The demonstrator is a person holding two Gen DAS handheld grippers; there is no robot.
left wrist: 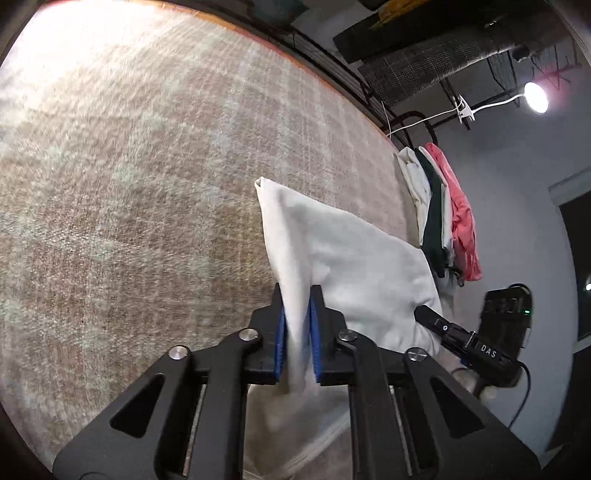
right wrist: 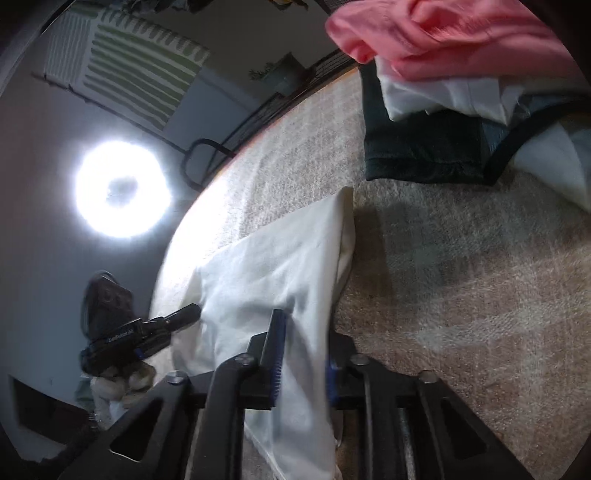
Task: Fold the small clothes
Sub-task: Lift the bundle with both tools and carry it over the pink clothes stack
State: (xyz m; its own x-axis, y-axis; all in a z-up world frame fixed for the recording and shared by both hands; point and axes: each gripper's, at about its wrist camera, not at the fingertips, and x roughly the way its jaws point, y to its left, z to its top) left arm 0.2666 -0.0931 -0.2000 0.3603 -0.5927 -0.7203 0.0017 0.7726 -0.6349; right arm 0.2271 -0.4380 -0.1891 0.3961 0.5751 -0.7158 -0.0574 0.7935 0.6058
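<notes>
The left gripper (left wrist: 297, 325) is clenched on a pinched fold of the white garment (left wrist: 343, 258), whose cloth rises between the blue pads (left wrist: 280, 339) and drapes ahead of the jaws onto the plaid tablecloth (left wrist: 129, 184). The right gripper (right wrist: 303, 354) likewise grasps another edge of the same white garment (right wrist: 280, 266), which stretches from its jaws leftward to the other gripper. Beyond the right jaws lies a pile of clothes: a pink piece (right wrist: 443, 33) on top, a dark green one (right wrist: 424, 147) beneath.

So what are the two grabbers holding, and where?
Both hold the white cloth: left gripper and right gripper each pinch an edge near them.
</notes>
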